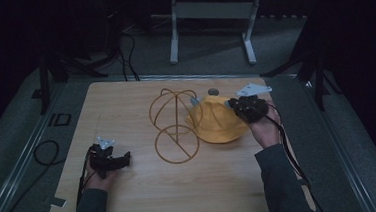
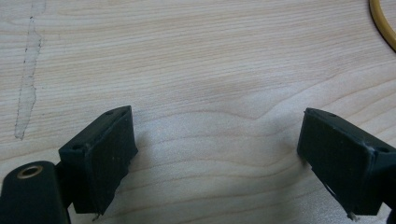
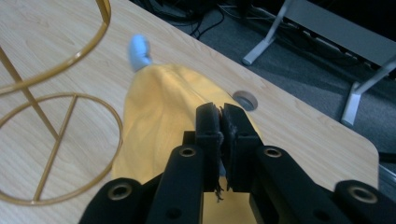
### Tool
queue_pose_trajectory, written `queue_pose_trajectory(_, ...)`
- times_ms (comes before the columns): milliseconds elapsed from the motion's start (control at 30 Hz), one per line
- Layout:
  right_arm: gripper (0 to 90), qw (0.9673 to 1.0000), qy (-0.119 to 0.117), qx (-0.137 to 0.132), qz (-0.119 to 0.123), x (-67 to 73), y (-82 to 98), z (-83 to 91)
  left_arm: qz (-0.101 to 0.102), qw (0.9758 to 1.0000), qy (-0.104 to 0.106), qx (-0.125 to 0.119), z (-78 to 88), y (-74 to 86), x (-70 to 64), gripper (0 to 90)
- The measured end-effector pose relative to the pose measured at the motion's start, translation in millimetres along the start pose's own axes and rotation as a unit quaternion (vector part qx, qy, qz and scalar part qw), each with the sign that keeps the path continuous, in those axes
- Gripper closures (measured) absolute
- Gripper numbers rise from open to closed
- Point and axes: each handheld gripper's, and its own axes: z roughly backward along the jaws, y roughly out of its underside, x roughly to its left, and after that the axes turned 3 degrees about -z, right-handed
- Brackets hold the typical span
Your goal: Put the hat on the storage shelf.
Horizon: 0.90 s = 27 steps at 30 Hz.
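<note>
A yellow cloth hat (image 1: pixel 216 124) lies on the light wooden surface (image 1: pixel 147 199), right of centre, just beside a gold wire hat stand (image 1: pixel 174 122) whose round base ring rests flat on the wood and whose domed cage of thin hoops rises on a slim post. The hat is soft and floppy, a warm mustard yellow, its crown pulled up into a ridge on the side toward the right hand-held gripper (image 1: pixel 236 104); in the right gripper view the fabric (image 3: pixel 163 107) runs up in a fold straight into the black jaws, which are pinched together on it with almost no gap between them. A small pale blue tab (image 3: pixel 139 51) sticks out at the far edge of the hat; no writing can be read on it or anywhere on the cloth. A round grey plug (image 1: pixel 213 91) sits in the surface just beyond the hat. The left hand-held gripper (image 1: pixel 124 158) rests low over bare wood at the near left, well apart from the hat, its jaws spread wide with nothing between them.
</note>
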Motion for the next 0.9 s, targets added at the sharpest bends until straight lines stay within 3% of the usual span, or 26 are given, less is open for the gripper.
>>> queue_pose_trajectory(200,76.2,0.9995,-0.008,0.025,0.016,-2.8,2.8,5.6,0.0,1.0,0.0,0.0,0.0,0.0,-0.1,11.5)
queue_pose_trajectory(500,73.4,0.9965,-0.027,0.074,0.028,-5.6,3.1,-10.5,-0.001,1.0,0.0,0.001,0.1,0.0,0.1,11.5)
queue_pose_trajectory(900,67.8,0.9941,-0.024,0.1,0.034,-14.6,-2.4,-19.8,-0.001,1.0,0.0,0.001,0.0,0.0,0.1,11.5)
